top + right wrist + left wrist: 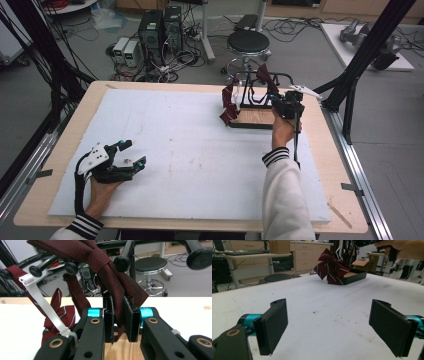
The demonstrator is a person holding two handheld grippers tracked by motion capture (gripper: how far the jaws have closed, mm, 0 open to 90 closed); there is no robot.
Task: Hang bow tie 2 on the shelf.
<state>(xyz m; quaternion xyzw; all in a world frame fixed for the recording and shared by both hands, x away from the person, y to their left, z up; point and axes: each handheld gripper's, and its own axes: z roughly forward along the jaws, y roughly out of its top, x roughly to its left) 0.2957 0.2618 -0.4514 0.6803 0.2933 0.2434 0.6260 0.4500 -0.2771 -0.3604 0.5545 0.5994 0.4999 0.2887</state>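
Dark-red tie (110,277) hangs clamped in right gripper (121,320) jaws, seemingly over wooden-floored tray (252,117); left gripper (329,327) jaws apart.

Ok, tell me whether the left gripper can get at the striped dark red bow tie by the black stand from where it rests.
Probably yes: left gripper open, bare white mat up to the striped bow tie.

The right tool (118,320) pinches a dark red necktie (110,277) draped over what looks like a black rack (122,263).

Cloth, metal, wood, foam

Tie (110,272): woven, faintly sheened cloth; rack (155,243): glossy black metal; base (252,116): wood; pads (130,320): matt, rough.
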